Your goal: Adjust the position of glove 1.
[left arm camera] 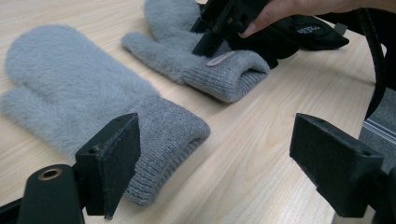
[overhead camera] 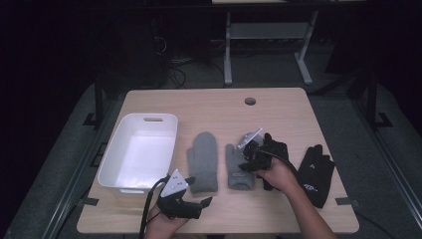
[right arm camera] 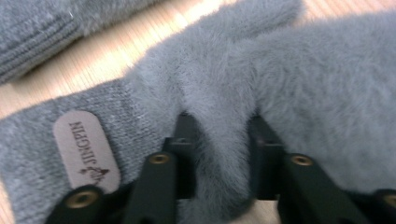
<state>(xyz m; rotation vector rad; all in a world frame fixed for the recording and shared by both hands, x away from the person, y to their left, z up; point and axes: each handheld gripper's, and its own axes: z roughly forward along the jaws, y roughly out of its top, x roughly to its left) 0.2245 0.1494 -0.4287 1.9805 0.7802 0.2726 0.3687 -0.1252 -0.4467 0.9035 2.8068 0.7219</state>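
— Fleece is what we are dealing with: the right-hand grey mitten (overhead camera: 238,167) lies flat on the table (overhead camera: 278,114), just beside its twin, the left-hand grey mitten (overhead camera: 203,162), with the black gloves (overhead camera: 316,174) on its far side. How do we reckon it will handle?

— Light and limp, we'd say. It should sag from wherever it is pinched, and the fluffy pile looks likely to compress rather than slip. Nothing fragile about it.

— And our hold right now?

— In the right gripper view, our right gripper (right arm camera: 219,154) has its jaws pinched on a raised fold of the mitten's fuzzy body, just past the knit cuff with the tan label (right arm camera: 86,151). The fabric bulges up between the pads, so we judge the grip has real cloth in it, not only fluff.

— Would the cuff be better?

— Possibly; the ribbed cuff looks denser and less stretchy. But a mid-body fold ought to carry something this light, though both ends would droop.

— Our other hand?

— Our left gripper (overhead camera: 191,196) hovers near the table's front edge with jaws spread wide and nothing between them, pointing at the left-hand mitten's cuff. The white bin (overhead camera: 117,164) sits to the left of both mittens, empty, which we take as the likely destination.
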